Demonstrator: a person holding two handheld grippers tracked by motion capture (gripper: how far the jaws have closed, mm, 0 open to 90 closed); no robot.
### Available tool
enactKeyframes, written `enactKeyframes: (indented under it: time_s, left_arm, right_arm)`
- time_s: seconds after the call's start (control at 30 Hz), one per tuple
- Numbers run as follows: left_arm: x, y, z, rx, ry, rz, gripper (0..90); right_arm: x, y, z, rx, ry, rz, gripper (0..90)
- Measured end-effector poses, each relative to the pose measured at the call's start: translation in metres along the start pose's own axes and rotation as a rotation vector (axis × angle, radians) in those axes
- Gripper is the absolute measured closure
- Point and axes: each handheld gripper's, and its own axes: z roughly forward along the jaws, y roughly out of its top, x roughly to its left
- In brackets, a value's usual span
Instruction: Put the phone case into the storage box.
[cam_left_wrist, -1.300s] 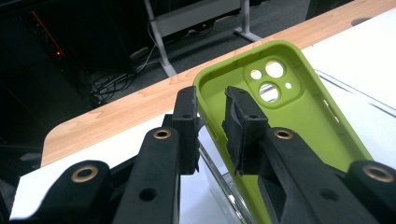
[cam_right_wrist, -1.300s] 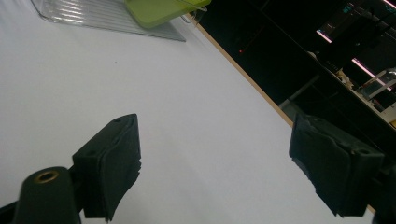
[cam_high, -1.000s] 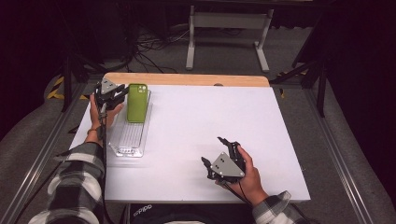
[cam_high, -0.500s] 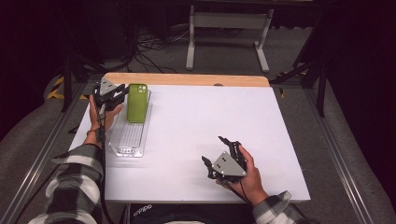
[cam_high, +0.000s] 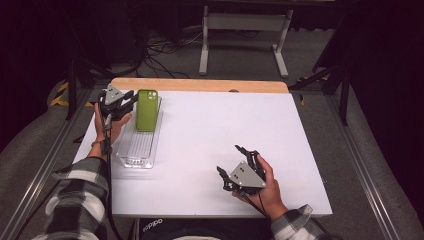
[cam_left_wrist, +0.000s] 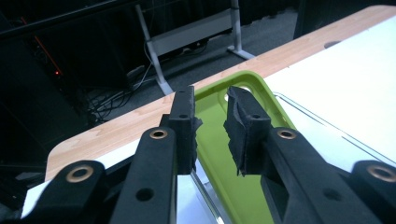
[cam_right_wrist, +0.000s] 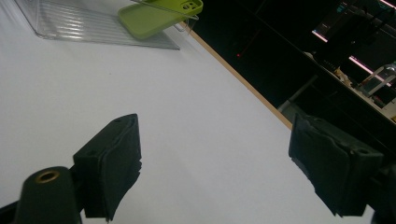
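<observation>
The green phone case (cam_high: 147, 109) lies in the far end of the clear plastic tray (cam_high: 135, 150), its camera end leaning on the tray's far rim. The left gripper (cam_high: 121, 102) sits just left of the case, jaws nearly closed with a narrow gap, nothing clamped between them. The right gripper (cam_high: 239, 162) rests released, jaws wide, well apart from the tray on the white table (cam_high: 225, 125)

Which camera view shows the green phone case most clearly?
The high view: the whole green phone case shows there, lying in the far end of the clear tray. The left gripper view shows part of it behind the jaws; the right gripper view shows it far off, slanting across the tray's rim.
</observation>
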Motion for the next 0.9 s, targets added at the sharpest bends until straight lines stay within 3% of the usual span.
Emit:
enactKeyframes:
  time_s: [0.5,0.9]
  left_arm:
    - [-0.011,0.002,-0.013,-0.044,-0.016,0.031,70.2]
    - [-0.019,0.002,-0.02,-0.079,-0.049,0.028,65.7]
  right_arm:
    - [-0.002,0.0,-0.001,-0.006,-0.004,0.011,17.4]
    - [-0.004,0.0,-0.001,-0.008,-0.002,0.027,17.4]
